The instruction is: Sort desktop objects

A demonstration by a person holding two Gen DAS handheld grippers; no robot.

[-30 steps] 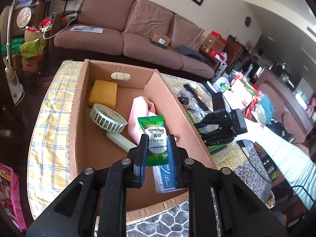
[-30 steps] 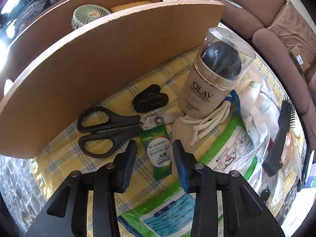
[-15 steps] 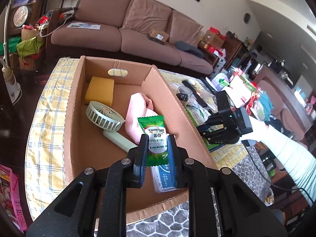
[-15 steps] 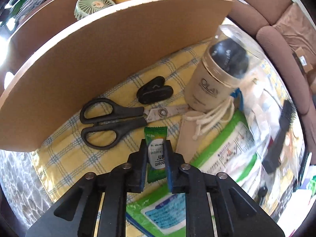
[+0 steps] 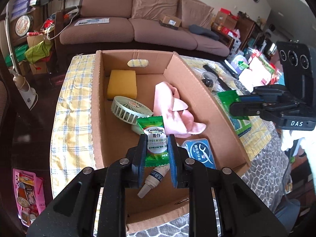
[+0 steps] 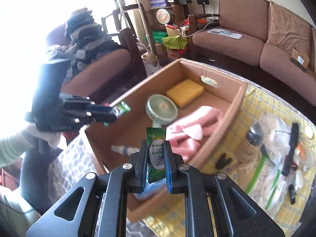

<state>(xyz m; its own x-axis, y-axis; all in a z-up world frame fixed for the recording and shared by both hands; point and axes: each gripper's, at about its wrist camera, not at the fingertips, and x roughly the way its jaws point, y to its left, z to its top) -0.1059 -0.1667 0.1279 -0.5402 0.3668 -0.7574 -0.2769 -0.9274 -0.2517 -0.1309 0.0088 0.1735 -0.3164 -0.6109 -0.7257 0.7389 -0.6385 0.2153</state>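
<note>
Right wrist view shows both green sachets clamped, right jaws (image 6: 155, 165) on theirs (image 6: 155, 154), left jaws (image 5: 156, 156) barely easing on theirs (image 5: 156, 144) over the cardboard box (image 5: 217, 106) below; releasing comes next.

Black two-finger tool (image 5: 156, 154) with blue pads (image 5: 172, 154), silver screws, white "DAS" lettering, pale ribbed sleeve (image 6: 11, 148), white glove (image 6: 49, 138)

Matt corrugated cardboard box (image 5: 199, 83) at frame centre; inside, glossy green foil sachet (image 5: 156, 140), porous yellow sponge (image 5: 122, 84), soft pink cloth (image 5: 173, 110), ribbed pale-green plastic fan (image 5: 128, 109).
</note>
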